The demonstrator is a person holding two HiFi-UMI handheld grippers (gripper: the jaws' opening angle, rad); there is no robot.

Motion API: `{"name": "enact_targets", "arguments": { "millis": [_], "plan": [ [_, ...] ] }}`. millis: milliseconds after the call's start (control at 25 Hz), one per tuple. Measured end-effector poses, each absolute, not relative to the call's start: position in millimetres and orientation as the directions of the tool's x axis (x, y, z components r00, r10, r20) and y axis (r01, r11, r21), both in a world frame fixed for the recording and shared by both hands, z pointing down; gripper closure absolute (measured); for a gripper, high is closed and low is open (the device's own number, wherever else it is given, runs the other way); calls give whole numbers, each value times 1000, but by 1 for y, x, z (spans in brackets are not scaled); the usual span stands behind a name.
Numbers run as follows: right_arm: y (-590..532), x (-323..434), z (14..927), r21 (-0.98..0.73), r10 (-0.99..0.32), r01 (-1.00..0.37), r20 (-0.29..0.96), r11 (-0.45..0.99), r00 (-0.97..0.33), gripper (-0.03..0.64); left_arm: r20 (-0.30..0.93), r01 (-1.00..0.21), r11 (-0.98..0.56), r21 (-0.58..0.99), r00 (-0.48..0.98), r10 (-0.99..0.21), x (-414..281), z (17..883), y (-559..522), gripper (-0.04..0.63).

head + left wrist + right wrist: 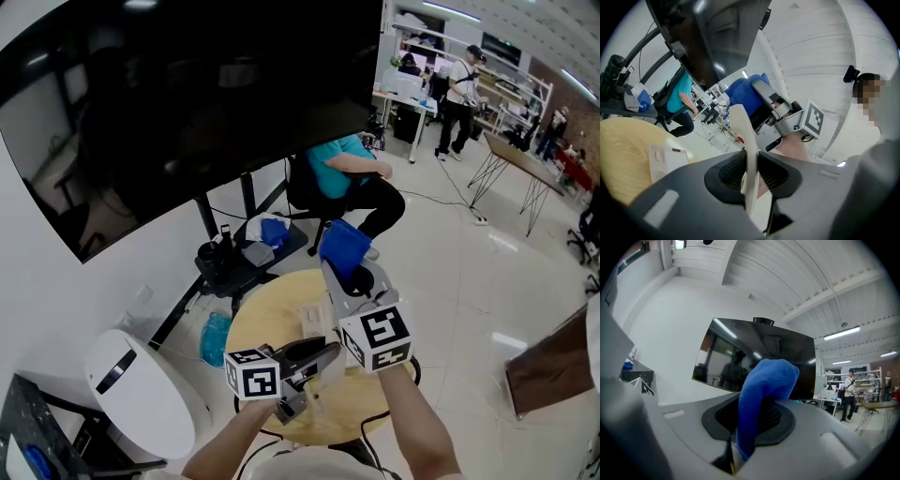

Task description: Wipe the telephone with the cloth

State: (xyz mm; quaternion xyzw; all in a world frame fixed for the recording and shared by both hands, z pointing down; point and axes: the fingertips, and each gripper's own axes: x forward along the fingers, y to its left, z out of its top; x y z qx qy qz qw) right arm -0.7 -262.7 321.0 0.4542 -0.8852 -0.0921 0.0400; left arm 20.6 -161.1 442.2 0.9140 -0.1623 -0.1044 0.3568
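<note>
My left gripper (751, 171) is shut on a cream telephone handset (745, 140), which stands edge-on between the pads. The phone's cream base (665, 161) lies on the round yellow table (621, 154). In the head view the left gripper (314, 361) is low over the table (258, 323), near the phone base (314, 321). My right gripper (757, 416) is shut on a blue cloth (764, 385) that bulges up out of the jaws. That gripper (342, 277) is held above and beyond the left one, with the cloth (344, 246) at its tip. The left gripper view also shows the cloth (740, 89).
A large dark screen (187, 103) on a black stand leans over the table's far side. A seated person in a teal top (342, 169) is just behind the table. A white rounded machine (141, 389) stands at lower left. More people and desks are at the far right.
</note>
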Motion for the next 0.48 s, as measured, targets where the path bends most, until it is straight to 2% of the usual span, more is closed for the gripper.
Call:
{"name": "enact_targets", "arguments": {
  "millis": [480],
  "plan": [
    [-241,-30,334,167,-748,-732,56,661,-662,557,-17,-279,-698,659,923,-385,22,452,-167,517]
  ]
}}
